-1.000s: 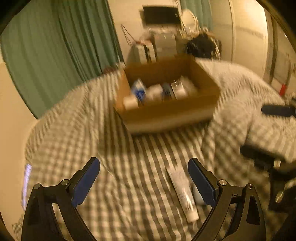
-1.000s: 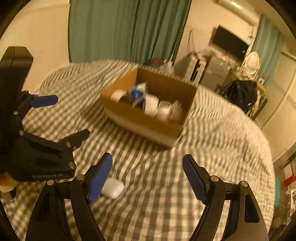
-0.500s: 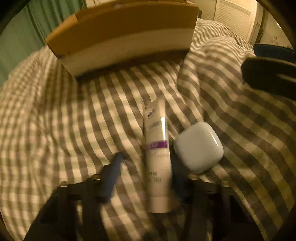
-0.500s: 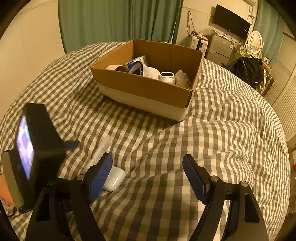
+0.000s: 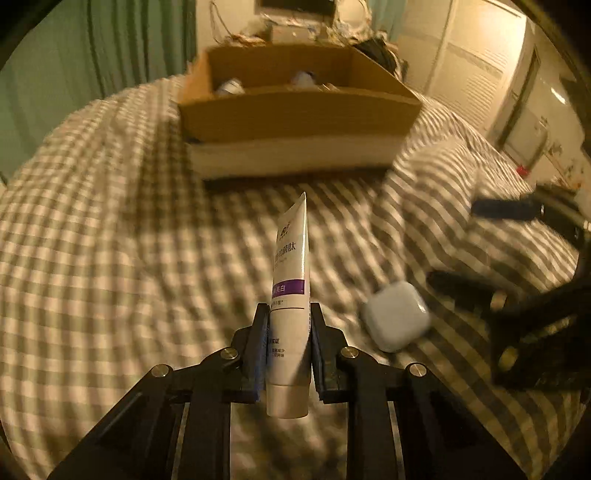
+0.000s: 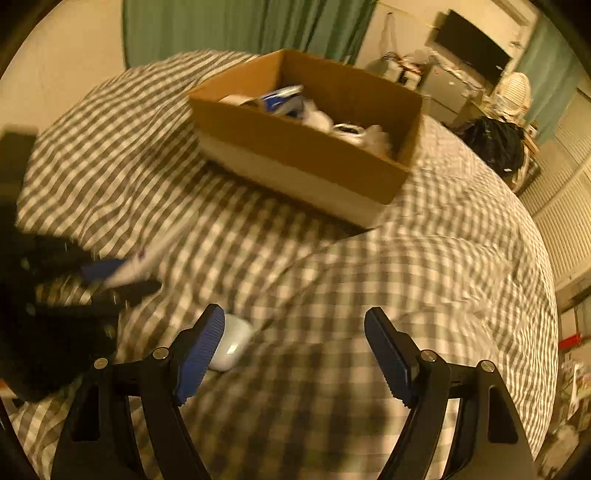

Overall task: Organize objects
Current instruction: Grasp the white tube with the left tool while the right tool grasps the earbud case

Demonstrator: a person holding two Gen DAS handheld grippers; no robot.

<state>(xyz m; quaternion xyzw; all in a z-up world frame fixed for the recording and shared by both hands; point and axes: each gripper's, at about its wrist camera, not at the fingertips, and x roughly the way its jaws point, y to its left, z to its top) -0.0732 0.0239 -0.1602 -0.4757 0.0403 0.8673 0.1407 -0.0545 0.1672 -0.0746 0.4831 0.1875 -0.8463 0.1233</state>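
My left gripper [image 5: 287, 314] is shut on a white tube with a purple band [image 5: 290, 266] and holds it above the checked bed cover, crimped end pointing toward the cardboard box [image 5: 295, 110]. A white earbud case [image 5: 396, 320] lies on the cover just right of the tube. In the right wrist view my right gripper [image 6: 294, 325] is open and empty, and the earbud case [image 6: 231, 345] lies by its left finger. The left gripper with the tube [image 6: 144, 260] shows blurred at the left. The box [image 6: 295, 147] holds several items.
The checked cover [image 6: 406, 277] is rumpled, with a raised fold right of the box. Green curtains [image 6: 221, 26], a TV [image 6: 472, 48] and a cluttered desk stand behind the bed. A black bag [image 6: 495, 144] sits at the far right.
My left gripper dropped onto the tube, shut on it and lifted it off the cover. My right gripper stayed open and shifted slightly; the earbud case has not moved.
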